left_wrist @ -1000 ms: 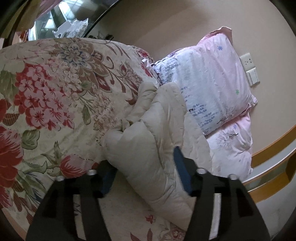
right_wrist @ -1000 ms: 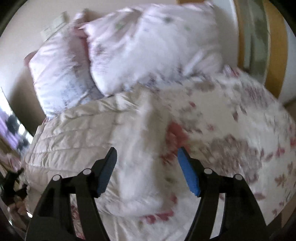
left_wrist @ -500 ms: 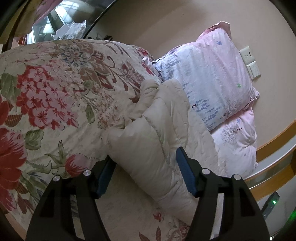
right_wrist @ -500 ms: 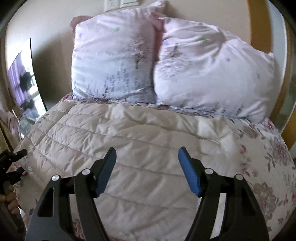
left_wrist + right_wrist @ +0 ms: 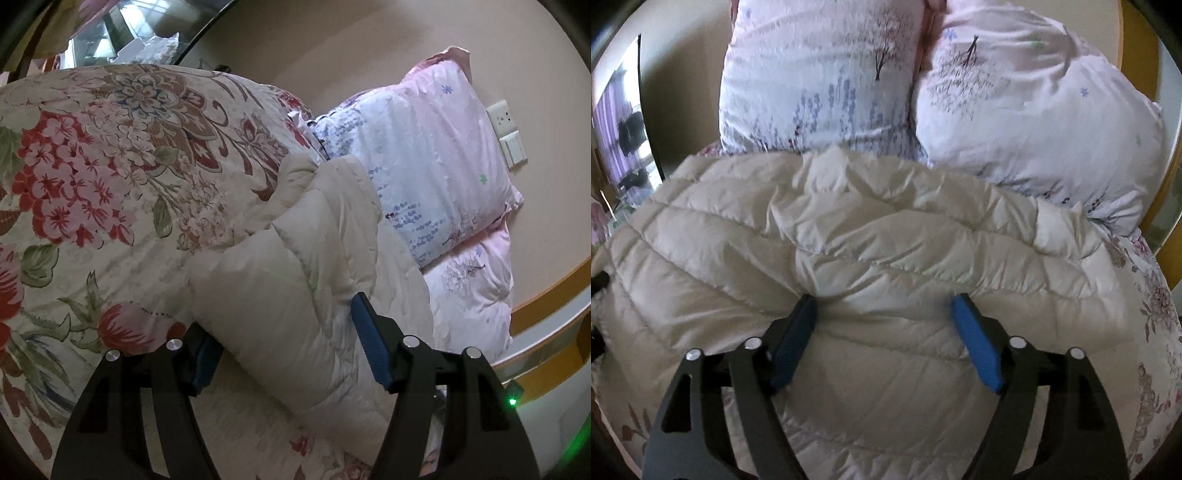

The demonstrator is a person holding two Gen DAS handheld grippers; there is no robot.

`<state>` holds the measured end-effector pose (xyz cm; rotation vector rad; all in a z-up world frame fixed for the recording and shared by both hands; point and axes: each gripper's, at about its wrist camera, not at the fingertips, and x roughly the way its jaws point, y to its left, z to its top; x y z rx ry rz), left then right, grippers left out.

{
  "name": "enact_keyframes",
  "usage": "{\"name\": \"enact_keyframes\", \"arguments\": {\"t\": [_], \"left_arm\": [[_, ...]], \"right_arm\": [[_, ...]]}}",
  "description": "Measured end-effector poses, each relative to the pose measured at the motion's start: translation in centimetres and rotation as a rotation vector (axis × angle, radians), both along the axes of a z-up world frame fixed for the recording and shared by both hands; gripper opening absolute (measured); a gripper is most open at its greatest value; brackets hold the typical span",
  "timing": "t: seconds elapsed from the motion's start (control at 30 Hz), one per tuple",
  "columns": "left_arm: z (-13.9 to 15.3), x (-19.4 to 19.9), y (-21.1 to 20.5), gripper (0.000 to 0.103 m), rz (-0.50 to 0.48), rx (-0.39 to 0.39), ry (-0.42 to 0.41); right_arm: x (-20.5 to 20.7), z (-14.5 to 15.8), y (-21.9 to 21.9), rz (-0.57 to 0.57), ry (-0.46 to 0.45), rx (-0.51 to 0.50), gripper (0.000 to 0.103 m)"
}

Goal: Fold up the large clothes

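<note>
**Cream puffer down on the bed, right gripper spreading over it**

Cream quilted jacket (image 5: pixel 871 258) is laid out across the floral bedspread (image 5: pixel 92 177), collar end up toward 12 o'clock against the two pink pillows (image 5: pixel 820 74). That's your garment, and it's mostly flat now.

What changed: a second ago your right gripper (image 5: pixel 882 321) was swinging across the bed, its view all blur and tilted. Now it has levelled out and dropped close over the middle of the jacket, pointing steeply down. Its jaws are opening as you go, and the blue pads (image 5: pixel 975 347) sit on either side of a puffy ridge without pinching it, so nothing is grasped on that side.

Your left gripper (image 5: pixel 284 332) has barely budged. It has a thick rolled bit of the jacket, maybe a sleeve or side edge, between its pads at 6 o'clock in its view. The fabric bulges right up against both pads and the gap hasn't changed, so I'd call that clamped on the jacket, though puffy stuff makes it hard to be sure.

For the fold, my guess is you're setting up a second grab: left anchors the edge, right picks the middle or far side. Slippery shell plus loft means a shallow pinch could slide off, so bite deep.
</note>
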<state>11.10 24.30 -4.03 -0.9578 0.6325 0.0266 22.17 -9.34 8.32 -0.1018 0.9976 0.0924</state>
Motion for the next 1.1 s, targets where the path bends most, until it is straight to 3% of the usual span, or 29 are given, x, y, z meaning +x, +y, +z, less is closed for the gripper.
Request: {"name": "enact_keyframes", "arguments": {"t": [0.27, 0.47, 0.57, 0.67, 0.9, 1.1], "left_arm": [[0.1, 1.3, 0.6, 0.065, 0.026, 0.002, -0.01], [1.2, 1.7, -0.1, 0.044, -0.01, 0.013, -0.06], [2.6, 1.6, -0.8, 0.034, -0.041, 0.033, -0.123], [4.5, 1.3, -1.8, 0.031, -0.077, 0.056, -0.199], [9.4, 0.7, -6.7, 0.031, -0.257, 0.076, -0.411], [12.2, 0.5, -11.7, 0.031, -0.443, 0.061, -0.545]], "right_arm": [[0.1, -1.9, 0.5, 0.013, 0.031, -0.018, 0.085], [0.2, -2.3, 0.5, 0.009, 0.044, -0.02, 0.087], [0.3, -2.4, 0.4, 0.006, 0.049, -0.015, 0.087], [0.3, -2.5, 0.5, 0.005, 0.049, -0.014, 0.088], [0.3, -2.6, 0.6, 0.004, 0.05, -0.013, 0.09], [0.4, -2.7, 0.5, 0.004, 0.051, -0.011, 0.09]]}}
